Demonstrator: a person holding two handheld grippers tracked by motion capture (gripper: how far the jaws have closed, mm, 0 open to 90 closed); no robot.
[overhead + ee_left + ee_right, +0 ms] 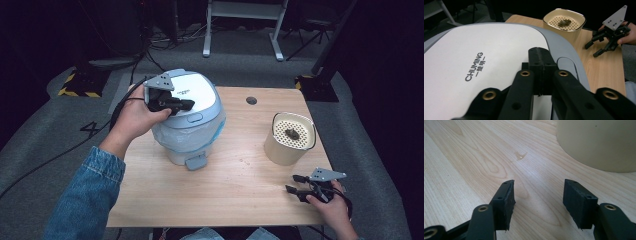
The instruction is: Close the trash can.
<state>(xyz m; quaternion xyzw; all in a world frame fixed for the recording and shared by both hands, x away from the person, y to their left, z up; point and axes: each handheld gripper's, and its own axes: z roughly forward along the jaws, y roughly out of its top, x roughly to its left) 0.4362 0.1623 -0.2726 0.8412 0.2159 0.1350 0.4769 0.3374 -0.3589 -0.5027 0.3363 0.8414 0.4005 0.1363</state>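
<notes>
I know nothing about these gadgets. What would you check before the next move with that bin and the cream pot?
1. White pedal bin with grey-blue rim: lid down flat, clear bag liner in place. Ok.
2. Left gripper: over the lid near its front edge, jaws together, nothing held. Ok.
3. Left gripper pressing on the lid: cannot tell.
4. Right gripper: low over the light wooden table, jaws apart, nothing between them. Ok.
5. Cream round pot with perforated insert: upright, a brownish scrap lying on the insert. Ok.
</notes>
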